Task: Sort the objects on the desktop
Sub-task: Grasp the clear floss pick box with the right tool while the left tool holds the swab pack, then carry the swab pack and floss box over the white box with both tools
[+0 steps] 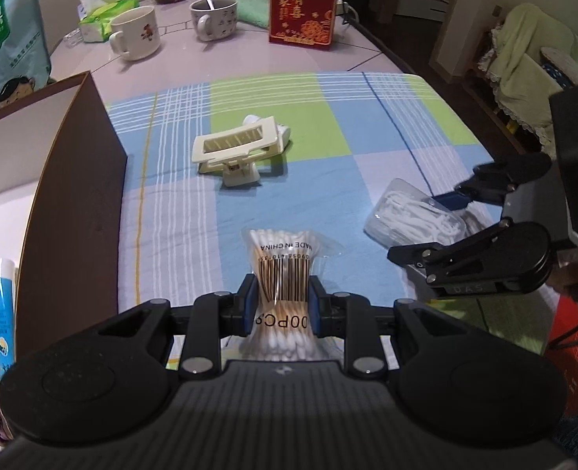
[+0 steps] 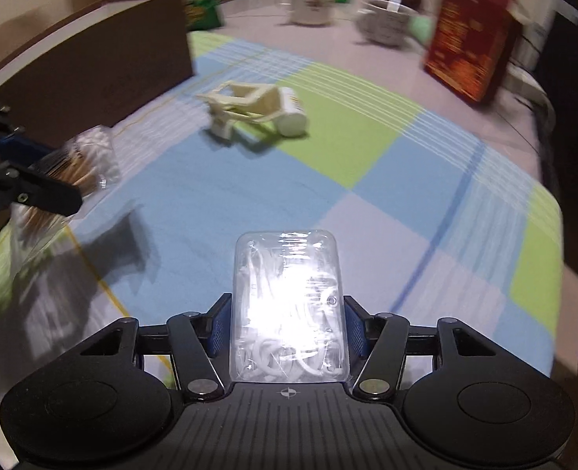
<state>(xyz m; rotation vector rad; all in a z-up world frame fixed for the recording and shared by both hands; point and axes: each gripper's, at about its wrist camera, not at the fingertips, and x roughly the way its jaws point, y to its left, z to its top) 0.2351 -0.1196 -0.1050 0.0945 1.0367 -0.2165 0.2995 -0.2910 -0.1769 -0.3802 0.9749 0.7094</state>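
Cotton swabs (image 1: 281, 274), a soft crinkly clear pack, sit pinched in the left gripper (image 1: 281, 305); box (image 1: 73, 180) at its left holds a tube (image 1: 4, 313), the cream clip (image 1: 238, 149) ahead looks unsorted. Right gripper (image 2: 287, 329) clamps a rigid clear floss case (image 2: 287, 305); clip (image 2: 245, 105) lies ahead-left.

Left gripper (image 1: 281, 305): jaws clamped on cotton swab pack (image 1: 281, 274). Right gripper (image 2: 287, 325): jaws clamped on clear floss-pick box (image 2: 287, 305).

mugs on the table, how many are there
2. A white mug stands at the far left beside the tissue pack; a patterned mug holding a spoon stands right of it, near the red box.
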